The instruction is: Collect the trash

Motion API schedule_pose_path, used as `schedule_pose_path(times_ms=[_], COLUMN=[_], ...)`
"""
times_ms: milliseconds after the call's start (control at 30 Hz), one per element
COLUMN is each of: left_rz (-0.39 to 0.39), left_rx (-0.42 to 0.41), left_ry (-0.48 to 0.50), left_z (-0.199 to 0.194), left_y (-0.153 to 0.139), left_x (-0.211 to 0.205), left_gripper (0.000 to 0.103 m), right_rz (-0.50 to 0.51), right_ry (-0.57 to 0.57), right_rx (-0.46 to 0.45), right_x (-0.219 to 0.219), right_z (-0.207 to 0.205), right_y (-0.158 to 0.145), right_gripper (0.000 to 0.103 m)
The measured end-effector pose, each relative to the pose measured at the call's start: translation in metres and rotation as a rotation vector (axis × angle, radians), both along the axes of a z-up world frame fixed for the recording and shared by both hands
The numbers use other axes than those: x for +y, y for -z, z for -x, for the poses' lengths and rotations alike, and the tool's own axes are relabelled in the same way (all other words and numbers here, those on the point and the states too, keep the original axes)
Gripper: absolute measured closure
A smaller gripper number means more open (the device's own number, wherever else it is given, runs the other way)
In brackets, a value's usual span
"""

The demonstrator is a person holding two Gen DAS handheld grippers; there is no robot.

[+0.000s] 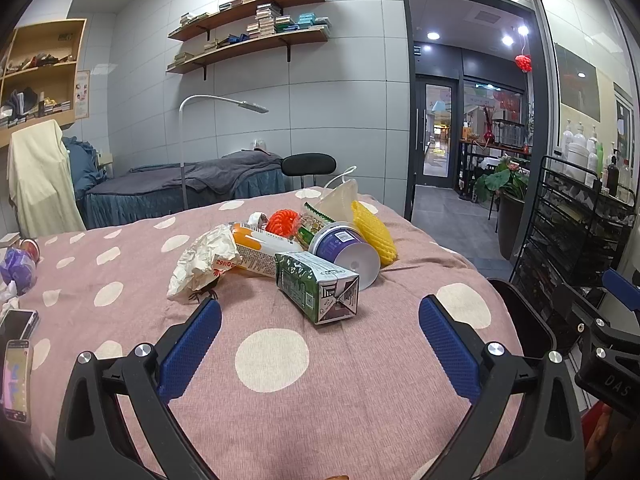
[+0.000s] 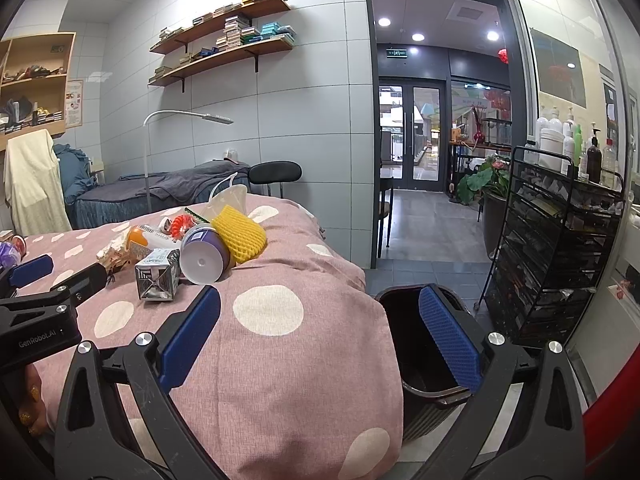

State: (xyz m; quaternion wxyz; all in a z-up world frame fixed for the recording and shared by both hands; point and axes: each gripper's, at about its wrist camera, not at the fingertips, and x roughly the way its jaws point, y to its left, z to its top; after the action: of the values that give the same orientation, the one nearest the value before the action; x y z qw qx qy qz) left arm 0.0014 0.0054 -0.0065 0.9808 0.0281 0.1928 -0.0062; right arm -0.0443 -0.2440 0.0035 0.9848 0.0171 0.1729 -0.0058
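A green-and-white milk carton [image 1: 318, 286] lies on its side, touching a tipped purple paper cup [image 1: 344, 249]. Behind them sit a yellow foam net [image 1: 374, 232], a crumpled white wrapper [image 1: 204, 258] and an orange packet [image 1: 260, 250].

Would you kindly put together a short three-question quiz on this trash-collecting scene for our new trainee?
1. True or false: the left gripper already holds the green carton.
2. Which item leans against the purple cup: A) yellow foam net, B) phone, C) floor lamp?
3. Where is the dark bin relative to the polka-dot bed?

Key: 1. False; its jaws are open and empty. 2. A. 3. On the floor beside the bed's right edge.
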Motion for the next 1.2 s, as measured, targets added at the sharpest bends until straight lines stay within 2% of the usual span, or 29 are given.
schedule_pose_path(times_ms=[733,900,1000,1133,1200], left_rz=[0.000,0.047,0.115,0.136,0.117], left_rx=[0.008,0.029,0.046,0.029,0.010], left_ry=[-0.006,-0.013,-0.017,-0.034,-0.043], left_z=[-0.003,-0.004,-0.007,-0.011,-0.013], left_y=[0.008,0.009,0.007,0.006,0.006], left_x=[-0.004,-0.002,0.002,0.009,0.014], left_gripper=[0.006,0.006,0.006,0.006,0.006], right_rz=[-0.013,0.010,0.016,0.025,0.038], right_ry=[-0.001,-0.005,-0.018,-0.079,-0.107], right_rx=[0.011,-0.007,0.009,0.078,0.088], right_x=[0.003,0.003,0.003,0.010,0.016], right_z=[-0.005,-0.005,-0.010,-0.026,-0.034], right_y=[0.000,0.003,0.004,0.006,0.007], right_gripper=[0.005,0.005,0.005,0.005,0.005])
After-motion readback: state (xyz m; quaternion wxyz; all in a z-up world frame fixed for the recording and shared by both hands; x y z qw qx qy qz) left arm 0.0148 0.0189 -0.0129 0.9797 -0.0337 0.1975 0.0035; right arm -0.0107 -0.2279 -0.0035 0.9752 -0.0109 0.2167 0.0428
